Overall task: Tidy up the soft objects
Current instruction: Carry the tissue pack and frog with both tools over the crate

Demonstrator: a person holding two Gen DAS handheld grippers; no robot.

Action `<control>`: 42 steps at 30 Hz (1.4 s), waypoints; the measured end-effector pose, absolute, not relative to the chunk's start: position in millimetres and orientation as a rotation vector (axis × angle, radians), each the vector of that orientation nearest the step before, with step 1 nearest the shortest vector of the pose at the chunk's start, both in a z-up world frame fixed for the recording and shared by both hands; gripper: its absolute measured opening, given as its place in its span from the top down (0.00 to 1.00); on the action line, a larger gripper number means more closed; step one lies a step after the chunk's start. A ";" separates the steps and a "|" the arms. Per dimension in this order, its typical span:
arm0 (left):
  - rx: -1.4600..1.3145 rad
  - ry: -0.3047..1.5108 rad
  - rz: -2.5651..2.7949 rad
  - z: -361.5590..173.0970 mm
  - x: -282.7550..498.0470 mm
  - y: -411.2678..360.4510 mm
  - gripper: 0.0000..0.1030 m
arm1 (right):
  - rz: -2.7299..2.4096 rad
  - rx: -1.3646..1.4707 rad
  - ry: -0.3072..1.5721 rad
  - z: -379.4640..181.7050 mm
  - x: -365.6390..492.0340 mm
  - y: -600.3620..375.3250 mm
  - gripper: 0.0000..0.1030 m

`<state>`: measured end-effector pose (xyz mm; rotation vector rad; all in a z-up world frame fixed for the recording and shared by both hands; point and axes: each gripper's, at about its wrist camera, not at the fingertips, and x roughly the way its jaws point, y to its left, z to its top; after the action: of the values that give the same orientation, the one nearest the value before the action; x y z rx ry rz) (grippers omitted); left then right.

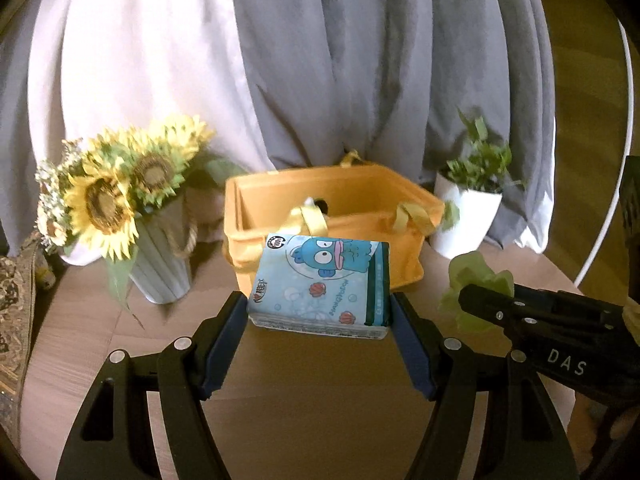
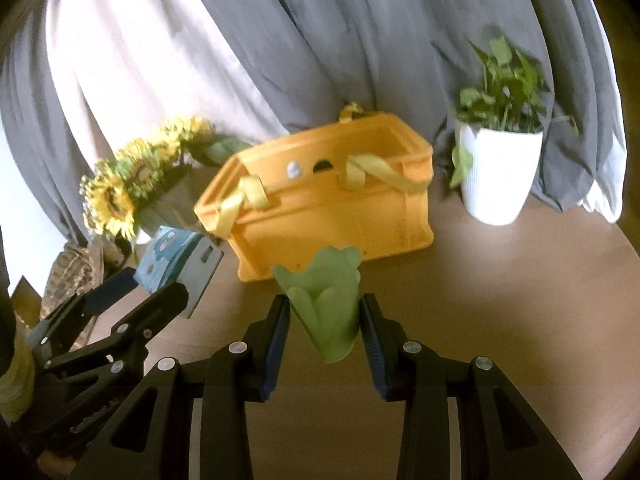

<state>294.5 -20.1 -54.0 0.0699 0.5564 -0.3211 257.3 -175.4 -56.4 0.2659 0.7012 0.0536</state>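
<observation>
Your left gripper [image 1: 318,308] is clamped on a blue tissue pack [image 1: 320,280] with a cartoon fish on it. The blue pads [image 1: 226,340] press on both sides of the pack, and it is up off the table [image 1: 312,380], in front of the yellow box [image 1: 332,216].

Your right gripper [image 2: 324,320] is squeezed tight on a soft green leafy toy [image 2: 326,304]. The toy sticks up between the pads, also off the table and near the front of the yellow box.

The box is open on top and has pale yellow ribbon handles [image 2: 244,200]. To its left stands a vase of sunflowers [image 1: 108,200]. To its right stands a green plant in a white pot [image 2: 498,168]. Grey and white curtains [image 1: 320,60] hang behind.
</observation>
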 end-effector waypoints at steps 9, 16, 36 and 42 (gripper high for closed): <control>0.059 0.488 -0.278 -30.8 309.1 -27.2 0.31 | 0.077 0.246 0.606 -27.8 276.1 -182.9 0.64; 0.056 0.436 -0.245 -15.5 324.9 -28.7 0.31 | 0.097 0.233 0.561 -16.3 297.6 -187.4 0.64; 0.083 0.368 -0.228 3.3 394.8 -39.7 0.31 | 0.049 0.197 0.441 6.9 363.2 -204.7 0.64; 0.086 0.387 -0.220 -2.2 419.7 -43.7 0.31 | 0.027 0.177 0.452 0.2 391.4 -209.6 0.64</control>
<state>419.7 -43.7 -2.2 0.0861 0.3869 -0.2199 391.4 -209.6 0.2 0.1766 0.4518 0.0268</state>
